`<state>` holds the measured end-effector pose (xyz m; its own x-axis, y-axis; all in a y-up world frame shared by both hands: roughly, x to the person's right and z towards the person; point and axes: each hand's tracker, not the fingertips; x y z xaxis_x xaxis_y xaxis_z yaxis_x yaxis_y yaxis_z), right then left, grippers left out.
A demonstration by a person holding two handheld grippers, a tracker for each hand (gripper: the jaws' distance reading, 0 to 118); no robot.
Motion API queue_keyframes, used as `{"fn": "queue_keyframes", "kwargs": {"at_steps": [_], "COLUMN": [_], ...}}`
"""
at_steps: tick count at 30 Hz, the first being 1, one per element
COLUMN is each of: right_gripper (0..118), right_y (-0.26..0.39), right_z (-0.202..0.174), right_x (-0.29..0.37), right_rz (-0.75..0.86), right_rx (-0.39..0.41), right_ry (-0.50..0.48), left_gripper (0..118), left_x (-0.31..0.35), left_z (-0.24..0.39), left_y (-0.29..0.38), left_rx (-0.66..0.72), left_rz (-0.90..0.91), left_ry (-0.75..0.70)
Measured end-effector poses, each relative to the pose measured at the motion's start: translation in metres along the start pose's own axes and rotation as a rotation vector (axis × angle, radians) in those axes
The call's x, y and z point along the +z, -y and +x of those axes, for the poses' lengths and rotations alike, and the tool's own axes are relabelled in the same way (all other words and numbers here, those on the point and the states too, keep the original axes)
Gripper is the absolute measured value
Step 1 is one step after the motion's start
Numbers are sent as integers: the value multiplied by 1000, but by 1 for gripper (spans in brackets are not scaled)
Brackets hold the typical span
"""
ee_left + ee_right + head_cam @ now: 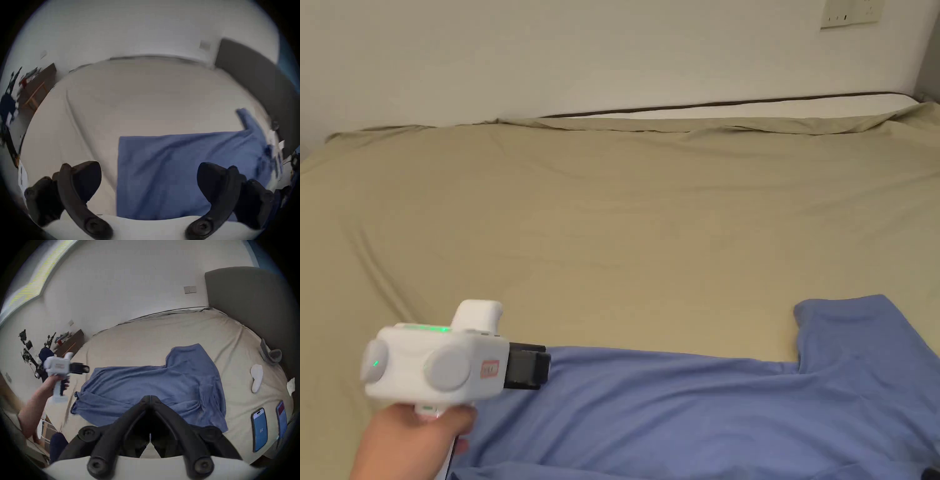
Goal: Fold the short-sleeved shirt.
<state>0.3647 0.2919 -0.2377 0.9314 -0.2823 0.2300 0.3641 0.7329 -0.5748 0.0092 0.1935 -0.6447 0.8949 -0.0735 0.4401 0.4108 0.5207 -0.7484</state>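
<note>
Right now the blue short-sleeved shirt (151, 386) lies spread out on the bed (625, 225), along its near edge, hem toward the left side and one sleeve reaching up toward the headboard end. It is partly creased, with a doubled-over strip of cloth along the nearer side.

A hand (406, 437) holds the left tool (148, 181) just beside the shirt's hem corner; in the left gripper view its two dark jaws stand wide apart with nothing between them, the hem's edge lying just ahead. In the head view the tool's black front sits right at the shirt's far left corner, though I cannot tell if it touches the cloth.

The right tool (150, 396) hangs over the near edge of the shirt, its jaws pressed tip to tip with no cloth caught between them.

Toward the right side of the bed lie two phones (259, 429), a white sock (256, 378) and a dark sock (271, 354), all apart from the shirt.
</note>
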Motion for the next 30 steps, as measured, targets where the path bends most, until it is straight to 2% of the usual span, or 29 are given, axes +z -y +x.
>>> {"fn": "queue_keyframes", "kwargs": {"at_steps": [3,6,7,9,10,11,12,13,15,17,19,20,21,22,23,24,25,26,28,30], "right_gripper": [2,2,2,2,2,2,2,2,2,2,2,11,58,108,118,116,117,117,114,92], "right_y": [4,7,22,24,24,22,20,16,-1,-23,-53,-66,-80,-94,-102,-109,-118,-121,-125,-119], "right_z": [7,10,38,49,47,43,50,59,66,87,116,132,149,156,163,172,177,181,187,191], "right_x": [-7,-12,-18,-19,-22,-27,-30,-33,-45,-62,-91,-107,-127,-148,-169,-187,-202,-217,-243,-263], "right_rz": [-34,-68,-69,-86,-101,-114,-120,-126,-135,-149,-172,-206,-267,-322,-372,-429,-400,-444,-540,-659], "right_rx": [-24,-27,-45,-31,-15,-7,-6,-8,-1,22,20,-7,-23,9,47,91,155,171,147,107], "right_ry": [13,31,15,25,46,57,59,60,68,79,88,86,103,154,194,231,279,307,369,356], "left_gripper": [118,118,118,115,97,68,10,0,0,0,0,0,0,0,0,0,0,0,0,0], "left_x": [-55,-82,-79,-63,-54,-45,-32,-23,-8,18,42,50,62,71,79,82,88,93,98,102], "left_z": [-7,-2,-3,-4,-5,-3,3,4,0,11,12,10,9,9,9,7,7,7,9,8], "left_y": [-13,2,6,0,4,5,-5,-4,0,3,9,3,6,9,11,8,10,12,13,16], "left_rx": [35,19,25,110,131,126,75,26,130,173,166,169,150,146,143,142,145,148,148,124], "left_rz": [-54,-167,-149,-140,-109,-52,-11,-3,1,27,60,74,90,97,105,117,115,113,105,106], "left_ry": [-22,-58,-43,-26,28,64,-20,-18,134,234,246,262,261,277,292,301,313,324,352,325]}}
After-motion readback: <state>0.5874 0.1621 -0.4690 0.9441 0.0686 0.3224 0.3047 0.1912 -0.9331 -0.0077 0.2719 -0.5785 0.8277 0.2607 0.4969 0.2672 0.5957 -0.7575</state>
